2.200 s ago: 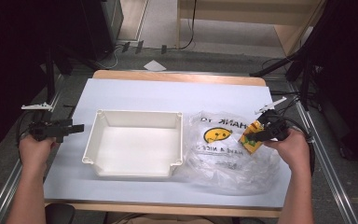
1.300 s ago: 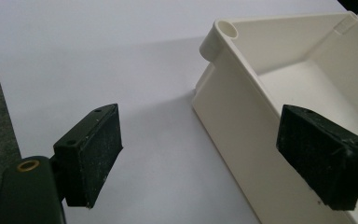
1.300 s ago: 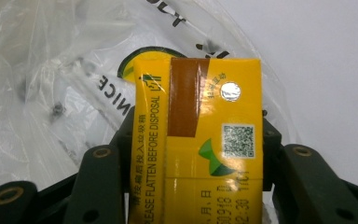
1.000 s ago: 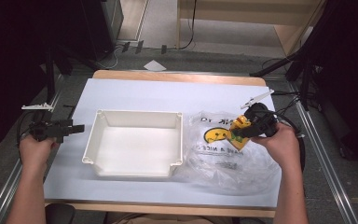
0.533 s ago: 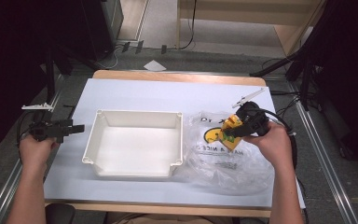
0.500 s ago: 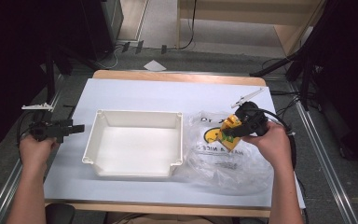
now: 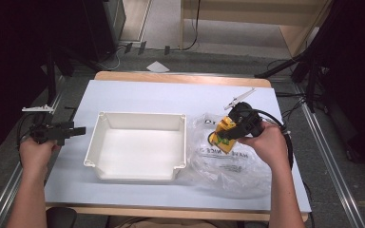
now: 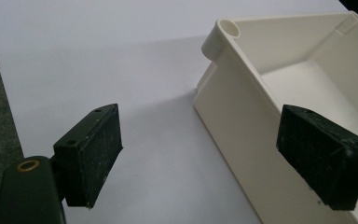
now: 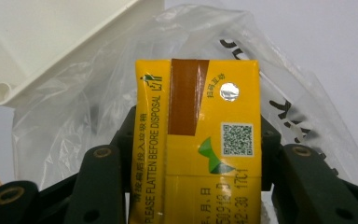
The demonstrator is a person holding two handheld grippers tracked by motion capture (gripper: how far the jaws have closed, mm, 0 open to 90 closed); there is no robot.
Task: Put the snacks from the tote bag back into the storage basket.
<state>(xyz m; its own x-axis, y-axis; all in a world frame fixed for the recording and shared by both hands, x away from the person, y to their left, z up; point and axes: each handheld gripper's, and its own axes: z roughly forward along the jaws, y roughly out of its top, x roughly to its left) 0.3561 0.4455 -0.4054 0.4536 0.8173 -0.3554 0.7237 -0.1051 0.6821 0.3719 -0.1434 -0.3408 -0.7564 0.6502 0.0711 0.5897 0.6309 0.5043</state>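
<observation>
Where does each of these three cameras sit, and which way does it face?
High view: above the table's near side, looking forward and down; both forearms enter from below.
Left gripper view: rides the left hand-held gripper, facing the white tray's corner between open jaws.
Right gripper view: rides the right hand-held gripper, facing the clamped yellow carton over the plastic bag.
Shared: the tray appears in all three.

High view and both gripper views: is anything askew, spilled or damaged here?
Nothing stands out. The yellow drink carton sits squarely in the right gripper, sealed and undented, above the crumpled clear plastic bag. The white plastic tray lies flat and empty on the table. The left gripper rests open beside it.
</observation>
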